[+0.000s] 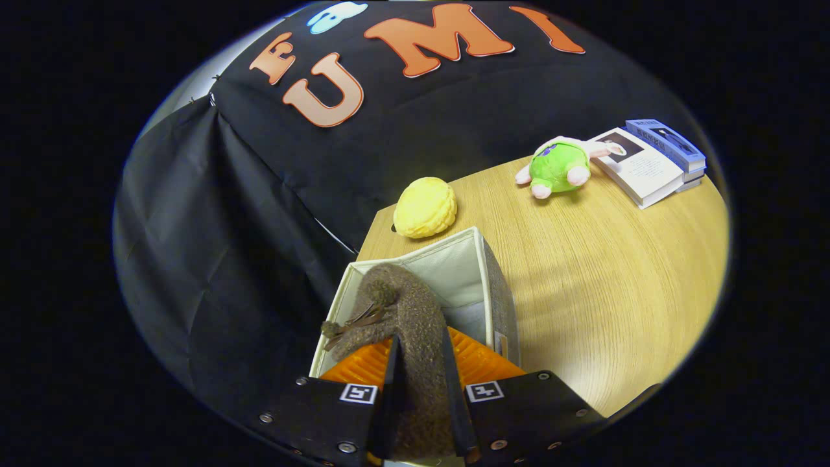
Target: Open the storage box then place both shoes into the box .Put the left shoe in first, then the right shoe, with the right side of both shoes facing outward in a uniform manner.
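Note:
A brown fuzzy shoe (pixel 405 311) with small pompoms on laces is clamped between my two fingers. My gripper (pixel 420 370) is shut on it, one finger on each side of its upper. The shoe hangs over the open storage box (pixel 467 263), a grey fabric cube with a pale lining that stands at the near left corner of the wooden table (pixel 616 272). The shoe's toe points into the box mouth. The box floor is mostly hidden by the shoe and my fingers. I cannot tell whether another shoe lies inside.
A yellow round plush (pixel 425 207) sits just beyond the box near the table's back edge. Farther right lie a green plush toy (pixel 557 167) and a stack of books (pixel 655 162). Black cloth walls close the left and back.

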The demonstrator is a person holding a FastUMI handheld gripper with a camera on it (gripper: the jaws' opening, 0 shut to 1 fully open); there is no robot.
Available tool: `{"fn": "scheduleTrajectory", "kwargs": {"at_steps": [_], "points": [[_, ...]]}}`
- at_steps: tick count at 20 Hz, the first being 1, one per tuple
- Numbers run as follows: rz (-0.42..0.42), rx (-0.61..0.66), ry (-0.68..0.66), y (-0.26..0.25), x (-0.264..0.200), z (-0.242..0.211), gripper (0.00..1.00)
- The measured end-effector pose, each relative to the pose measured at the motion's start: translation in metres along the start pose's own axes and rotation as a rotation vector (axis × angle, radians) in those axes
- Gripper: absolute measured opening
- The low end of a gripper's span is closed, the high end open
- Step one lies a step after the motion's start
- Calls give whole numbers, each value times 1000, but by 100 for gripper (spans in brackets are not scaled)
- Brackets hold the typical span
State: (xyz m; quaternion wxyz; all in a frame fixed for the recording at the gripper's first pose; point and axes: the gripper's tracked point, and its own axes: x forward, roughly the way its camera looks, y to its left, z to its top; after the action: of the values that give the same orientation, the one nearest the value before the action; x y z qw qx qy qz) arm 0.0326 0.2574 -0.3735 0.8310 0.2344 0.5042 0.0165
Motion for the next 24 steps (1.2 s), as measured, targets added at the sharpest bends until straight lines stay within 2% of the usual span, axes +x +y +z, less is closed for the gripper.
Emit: {"fn": "scheduleTrajectory", "kwargs": {"at_steps": [1, 4, 6, 9, 12, 17, 24], "points": [[15, 0, -15, 3, -3, 3, 38], [22, 22, -75, -1, -20, 19, 62], [27, 31, -149, -9, -37, 40, 70], [46, -15, -245, -21, -63, 66, 76], [0, -68, -356, -51, -90, 89, 84], [-15, -148, -496, -72, -137, 112, 89], [-85, -327, -764, -86, -219, 143, 94]]}}
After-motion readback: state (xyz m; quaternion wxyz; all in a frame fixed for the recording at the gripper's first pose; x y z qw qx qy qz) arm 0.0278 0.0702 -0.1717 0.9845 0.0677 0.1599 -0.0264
